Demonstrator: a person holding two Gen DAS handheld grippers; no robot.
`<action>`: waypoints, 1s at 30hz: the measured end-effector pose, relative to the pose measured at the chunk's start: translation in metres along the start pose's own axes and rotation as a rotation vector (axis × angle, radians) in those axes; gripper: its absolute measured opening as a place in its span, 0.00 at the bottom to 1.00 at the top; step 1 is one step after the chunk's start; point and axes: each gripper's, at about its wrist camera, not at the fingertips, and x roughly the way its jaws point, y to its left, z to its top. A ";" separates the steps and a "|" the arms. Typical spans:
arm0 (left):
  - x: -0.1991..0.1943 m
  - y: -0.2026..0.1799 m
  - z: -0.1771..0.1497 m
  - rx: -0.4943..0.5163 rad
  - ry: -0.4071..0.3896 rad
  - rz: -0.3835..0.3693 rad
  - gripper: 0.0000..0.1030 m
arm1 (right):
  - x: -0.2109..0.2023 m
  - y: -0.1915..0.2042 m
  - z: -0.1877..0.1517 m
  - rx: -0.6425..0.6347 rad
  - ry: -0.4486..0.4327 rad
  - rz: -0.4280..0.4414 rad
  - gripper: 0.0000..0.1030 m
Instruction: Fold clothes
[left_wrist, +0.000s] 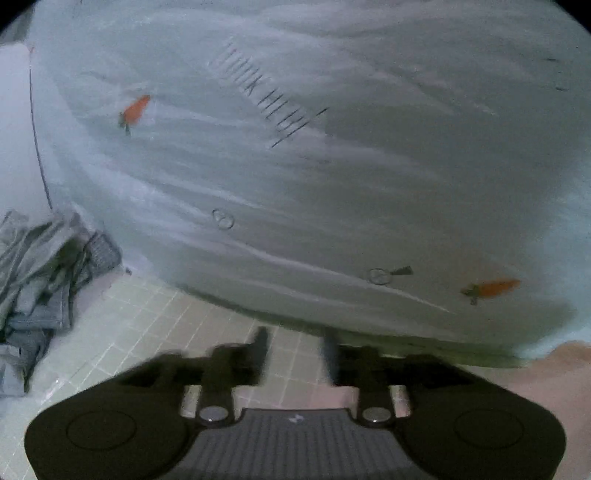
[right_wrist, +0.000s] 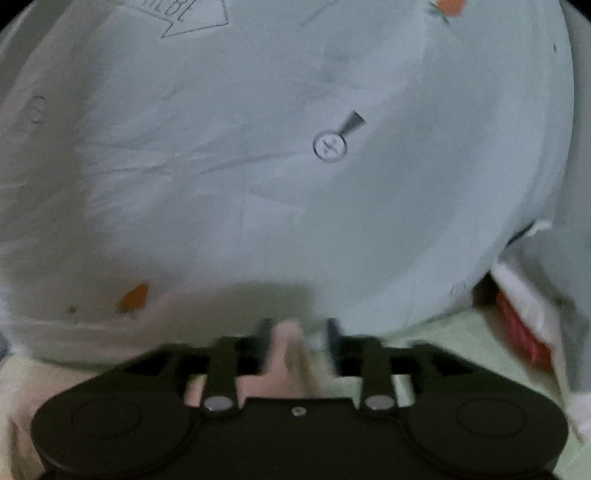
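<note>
Both tools parted, left tool (left_wrist: 295, 345) and right tool (right_wrist: 297, 334) at edge of pale printed garment (left_wrist: 295, 166).

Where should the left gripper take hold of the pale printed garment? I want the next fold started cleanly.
Probably at the near hem of the pale printed garment, straight ahead of the left gripper, coming in low over the tiled surface. That edge curves just past the open fingers and looks free, while the middle is one broad sheet with nothing to pinch.
</note>
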 end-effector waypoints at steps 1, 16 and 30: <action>-0.002 0.006 -0.005 -0.020 0.016 -0.020 0.49 | 0.002 0.001 -0.003 0.004 0.007 -0.006 0.50; 0.006 -0.001 -0.146 0.092 0.420 -0.156 0.67 | -0.008 0.000 -0.156 0.101 0.437 0.022 0.53; 0.015 -0.023 -0.155 0.187 0.462 -0.206 0.00 | -0.026 -0.006 -0.152 0.010 0.379 0.039 0.00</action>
